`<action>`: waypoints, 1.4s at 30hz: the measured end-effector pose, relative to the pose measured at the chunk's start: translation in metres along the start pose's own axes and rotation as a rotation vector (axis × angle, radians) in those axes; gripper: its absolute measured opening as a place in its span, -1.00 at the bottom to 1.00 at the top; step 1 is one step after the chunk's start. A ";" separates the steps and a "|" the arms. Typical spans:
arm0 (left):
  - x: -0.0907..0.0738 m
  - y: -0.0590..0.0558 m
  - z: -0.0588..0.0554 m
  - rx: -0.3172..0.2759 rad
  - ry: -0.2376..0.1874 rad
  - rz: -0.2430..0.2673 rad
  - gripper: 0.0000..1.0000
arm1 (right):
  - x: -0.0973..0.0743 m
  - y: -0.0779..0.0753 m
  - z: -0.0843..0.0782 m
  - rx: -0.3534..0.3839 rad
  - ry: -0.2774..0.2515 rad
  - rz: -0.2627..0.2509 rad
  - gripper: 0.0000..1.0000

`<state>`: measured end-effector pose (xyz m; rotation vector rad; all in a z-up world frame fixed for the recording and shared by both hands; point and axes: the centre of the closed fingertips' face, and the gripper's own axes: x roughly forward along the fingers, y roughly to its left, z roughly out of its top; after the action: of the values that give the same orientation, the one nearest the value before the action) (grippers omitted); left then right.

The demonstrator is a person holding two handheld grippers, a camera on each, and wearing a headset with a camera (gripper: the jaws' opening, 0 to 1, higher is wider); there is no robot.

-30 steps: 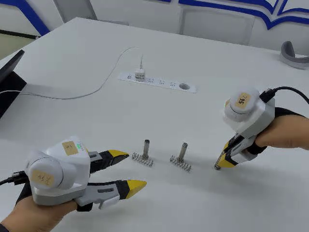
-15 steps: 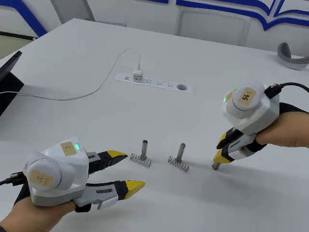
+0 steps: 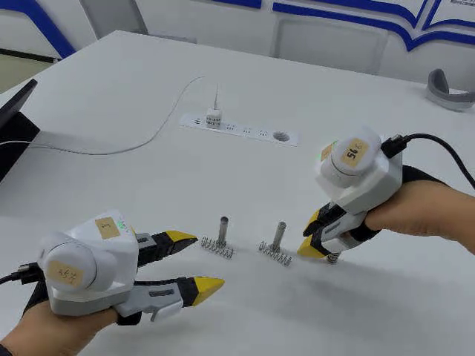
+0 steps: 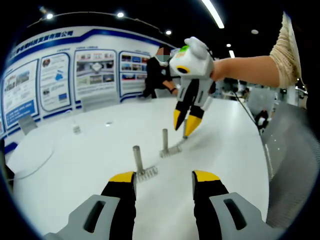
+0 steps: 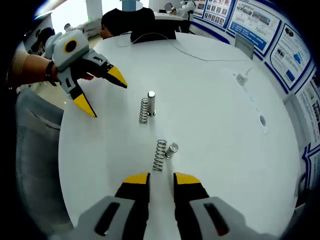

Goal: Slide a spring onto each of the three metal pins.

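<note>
Two upright metal pins stand on the white table, the left pin [image 3: 223, 228] and the middle pin [image 3: 280, 233]. A loose spring [image 3: 217, 247] lies at the foot of the left pin and another spring [image 3: 275, 253] at the foot of the middle one. A third pin [image 3: 333, 257], with coils around it, peeks out under my right gripper [image 3: 307, 235], which hovers open and empty just right of the middle pin [image 5: 172, 148]. My left gripper [image 3: 197, 259] rests open at the lower left, its jaws facing the left pin [image 4: 137, 159].
A white power strip [image 3: 241, 127] with a plugged-in cable lies across the middle of the table. A dark monitor edge [image 3: 15, 119] sits at the far left, and a grey curved object [image 3: 449, 87] at the far right.
My right gripper has let go at the third pin, opened, and moved left toward the middle pin. The left gripper has not moved.
</note>
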<state>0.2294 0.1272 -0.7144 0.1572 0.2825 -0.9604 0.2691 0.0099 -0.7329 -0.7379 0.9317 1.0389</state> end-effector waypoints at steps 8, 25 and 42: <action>0.000 -0.002 -0.002 0.002 0.008 -0.004 -0.11 | 0.021 0.003 0.002 0.049 -0.013 0.018 -0.65; 0.001 -0.007 -0.002 -0.001 0.009 -0.018 -0.13 | 0.037 0.006 -0.002 0.085 0.009 0.032 -0.71; 0.007 -0.018 -0.002 0.006 0.014 -0.050 -0.18 | 0.025 0.024 0.000 -0.028 0.024 0.058 -0.77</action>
<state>0.2183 0.1122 -0.7183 0.1631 0.2979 -1.0097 0.2522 0.0278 -0.7573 -0.7514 0.9655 1.0977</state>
